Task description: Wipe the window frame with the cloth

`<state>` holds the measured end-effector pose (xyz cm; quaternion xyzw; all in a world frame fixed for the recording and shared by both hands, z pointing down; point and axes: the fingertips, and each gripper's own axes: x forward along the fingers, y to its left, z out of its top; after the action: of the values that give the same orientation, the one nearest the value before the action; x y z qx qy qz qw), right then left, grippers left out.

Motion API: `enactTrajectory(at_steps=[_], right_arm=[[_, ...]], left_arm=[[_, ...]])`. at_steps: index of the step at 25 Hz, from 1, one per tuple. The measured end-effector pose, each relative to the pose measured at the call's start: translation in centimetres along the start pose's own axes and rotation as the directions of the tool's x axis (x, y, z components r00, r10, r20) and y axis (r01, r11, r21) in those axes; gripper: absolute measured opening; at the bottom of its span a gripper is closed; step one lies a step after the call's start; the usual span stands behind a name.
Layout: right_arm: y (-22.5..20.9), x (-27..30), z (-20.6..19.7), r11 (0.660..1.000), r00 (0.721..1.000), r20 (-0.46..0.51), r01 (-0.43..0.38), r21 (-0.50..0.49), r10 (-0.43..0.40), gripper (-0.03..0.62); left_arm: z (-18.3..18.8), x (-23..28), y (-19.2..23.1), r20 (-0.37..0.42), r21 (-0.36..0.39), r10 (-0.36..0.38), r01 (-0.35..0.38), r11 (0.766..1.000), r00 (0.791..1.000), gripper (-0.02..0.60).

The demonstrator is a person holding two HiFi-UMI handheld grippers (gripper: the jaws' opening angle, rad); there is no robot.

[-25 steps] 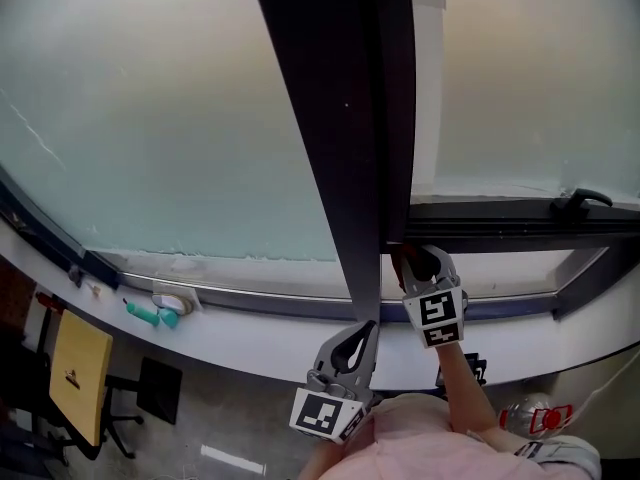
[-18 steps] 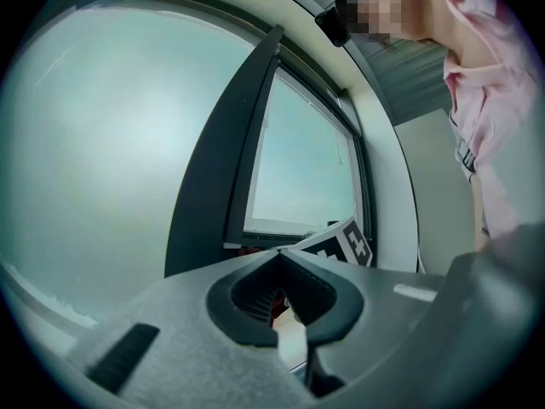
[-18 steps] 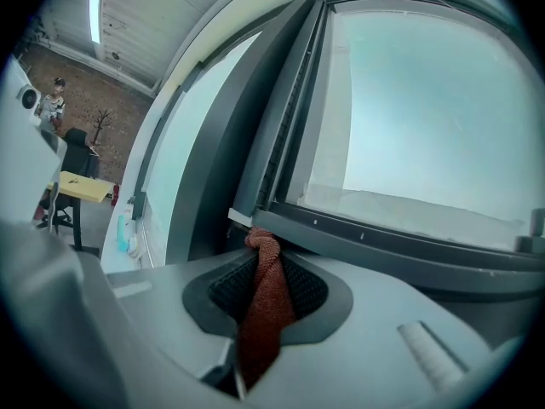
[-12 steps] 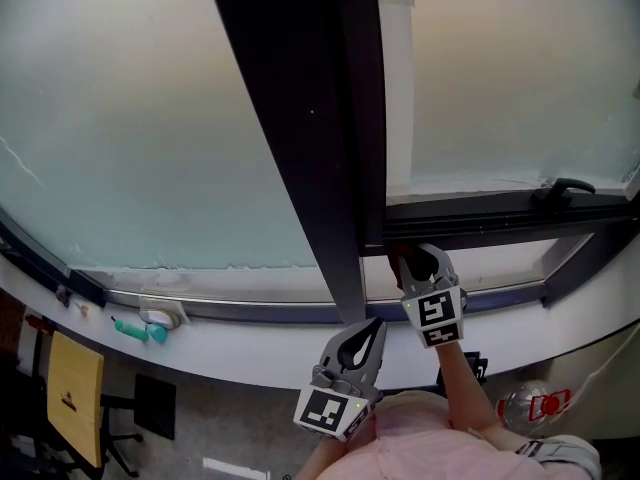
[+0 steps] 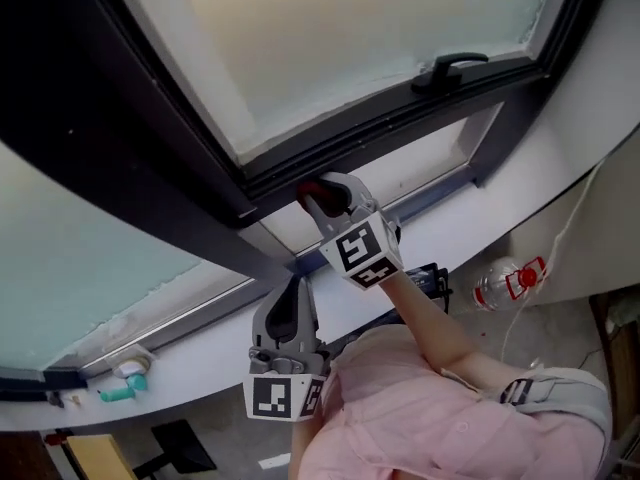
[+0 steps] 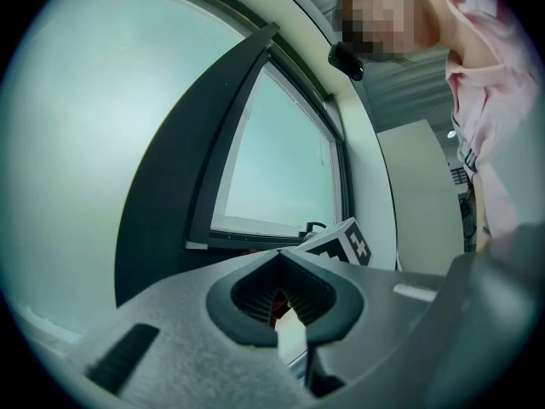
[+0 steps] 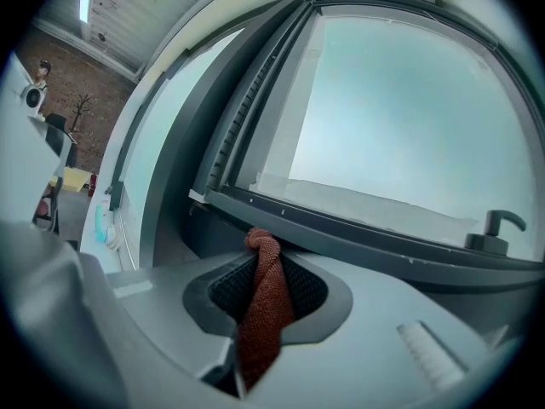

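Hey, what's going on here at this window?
A person in a pink top is working at a window with two handheld grippers. The right gripper is shut on a rust-brown cloth. The cloth's bunched end is pressed against the lower rail of the dark window frame, near its left corner. The left gripper is held lower, with its jaws together and nothing in them.

No readable text (none anywhere)

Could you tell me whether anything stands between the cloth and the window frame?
Nothing visible does: the cloth in the right gripper has its knotted tip right at the window frame's lower rail.
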<state>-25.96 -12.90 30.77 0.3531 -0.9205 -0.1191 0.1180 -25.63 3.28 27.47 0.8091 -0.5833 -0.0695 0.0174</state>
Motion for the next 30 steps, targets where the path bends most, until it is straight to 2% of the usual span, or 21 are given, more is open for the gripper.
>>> enactTrajectory(at_steps=[7,13,18,21,30], right_arm=[[-4.0,-2.3,-1.8,0.996,0.995,-0.041,0.092,0.008,-0.091,0.064],[-5.6,-3.4,-2.4,0.992,0.991,-0.057,0.125,0.020,-0.124,0.064],[-6.0,-3.5,-2.1,0.994,0.993,-0.047,0.105,-0.001,-0.105,0.064],[-5.9,-3.5,-2.1,0.993,0.992,-0.034,0.120,0.000,-0.119,0.064],[-8.3,-4.5,-2.9,0.996,0.995,-0.048,0.081,-0.042,-0.083,0.064]], left_arm=[[-1.1,3.0,-2.6,-0.023,-0.041,-0.148,0.147,0.988,0.989,-0.005],[-1.1,4.0,-3.6,-0.028,-0.059,-0.200,0.198,0.978,0.979,-0.005],[-0.8,4.1,-3.5,-0.015,-0.053,-0.195,0.194,0.980,0.981,-0.005],[-1.3,3.8,-3.3,-0.019,-0.051,-0.184,0.183,0.982,0.983,-0.005],[-1.5,3.8,-4.0,-0.033,-0.063,-0.123,0.121,0.991,0.992,-0.005]])
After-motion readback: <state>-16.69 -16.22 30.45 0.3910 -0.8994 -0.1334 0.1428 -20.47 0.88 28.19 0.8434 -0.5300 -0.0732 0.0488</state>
